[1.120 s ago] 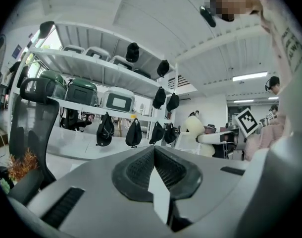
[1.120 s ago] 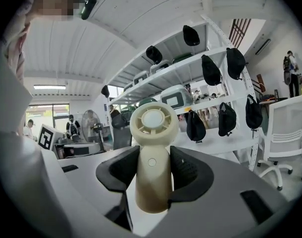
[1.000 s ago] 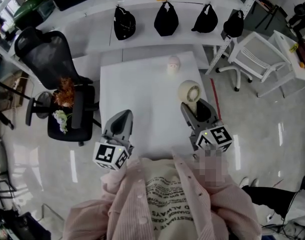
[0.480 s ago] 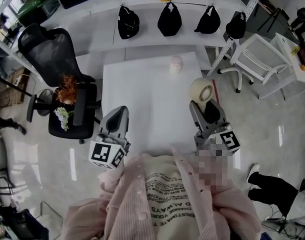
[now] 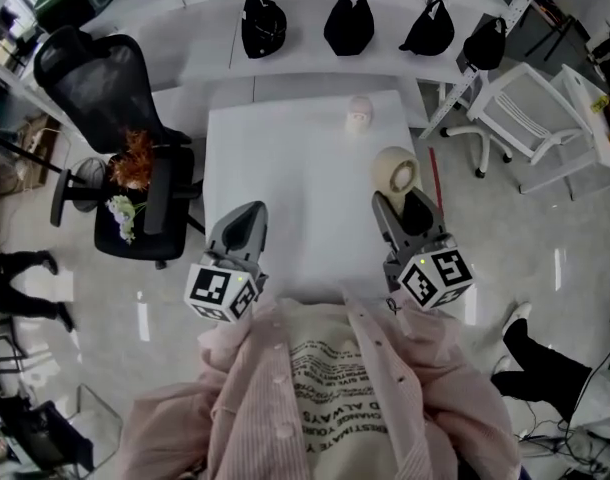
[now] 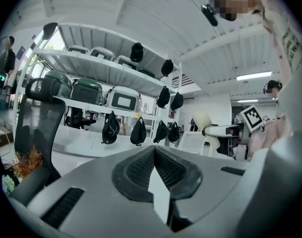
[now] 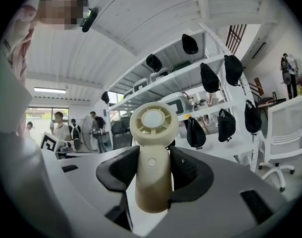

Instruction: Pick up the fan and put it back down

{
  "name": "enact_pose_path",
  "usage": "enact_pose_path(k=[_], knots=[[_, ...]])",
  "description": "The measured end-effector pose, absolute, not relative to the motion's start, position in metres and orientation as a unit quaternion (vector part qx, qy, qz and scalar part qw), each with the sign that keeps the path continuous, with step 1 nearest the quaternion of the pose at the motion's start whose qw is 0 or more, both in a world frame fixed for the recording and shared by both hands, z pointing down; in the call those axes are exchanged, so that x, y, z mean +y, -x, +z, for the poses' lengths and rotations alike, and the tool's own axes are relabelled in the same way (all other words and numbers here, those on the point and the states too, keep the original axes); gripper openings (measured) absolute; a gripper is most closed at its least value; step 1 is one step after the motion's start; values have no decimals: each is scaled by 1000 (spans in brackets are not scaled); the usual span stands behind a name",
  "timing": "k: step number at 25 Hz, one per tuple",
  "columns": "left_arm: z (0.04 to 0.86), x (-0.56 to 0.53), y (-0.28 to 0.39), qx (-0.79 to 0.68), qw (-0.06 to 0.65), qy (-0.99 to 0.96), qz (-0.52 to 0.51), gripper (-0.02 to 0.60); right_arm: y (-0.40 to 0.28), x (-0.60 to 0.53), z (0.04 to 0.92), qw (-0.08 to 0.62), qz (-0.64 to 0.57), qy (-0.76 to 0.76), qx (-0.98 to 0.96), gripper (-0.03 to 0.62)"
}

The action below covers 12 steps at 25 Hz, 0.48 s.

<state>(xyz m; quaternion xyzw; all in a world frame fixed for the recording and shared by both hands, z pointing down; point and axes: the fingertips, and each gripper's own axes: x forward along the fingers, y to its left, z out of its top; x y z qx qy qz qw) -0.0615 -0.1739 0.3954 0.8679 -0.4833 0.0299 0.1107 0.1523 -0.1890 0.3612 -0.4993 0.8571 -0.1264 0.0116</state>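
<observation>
A cream hand-held fan (image 5: pixel 397 173) stands upright between the jaws of my right gripper (image 5: pixel 402 200), over the right edge of the white table (image 5: pixel 285 168). In the right gripper view both dark pads press on the handle of the fan (image 7: pixel 153 152), the round head rises above the right gripper (image 7: pixel 153 165), and the handle's lower end shows above the white tabletop. My left gripper (image 5: pixel 247 213) hovers over the table's near left corner. In the left gripper view the pads of the left gripper (image 6: pixel 154 150) meet at the tips with nothing between them.
A small pale object (image 5: pixel 360 113) lies at the table's far end. A black office chair (image 5: pixel 95 78) with flowers (image 5: pixel 133 173) on a seat stands left. A white chair (image 5: pixel 520 118) stands right. Black caps (image 5: pixel 350 23) hang on the shelf behind. People's legs show at the left edge (image 5: pixel 20 278) and lower right (image 5: pixel 525 348).
The fan stays clamped in the right gripper and both grippers keep about the same place. The head view has drifted a little, and a walking person has come in at the left edge.
</observation>
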Motion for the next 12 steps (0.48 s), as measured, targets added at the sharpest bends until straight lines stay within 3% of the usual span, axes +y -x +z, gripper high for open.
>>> enact_pose_path(k=[12], knots=[[457, -181, 52, -477, 178, -858, 70, 2, -134, -211, 454, -64, -185, 484, 853, 184]])
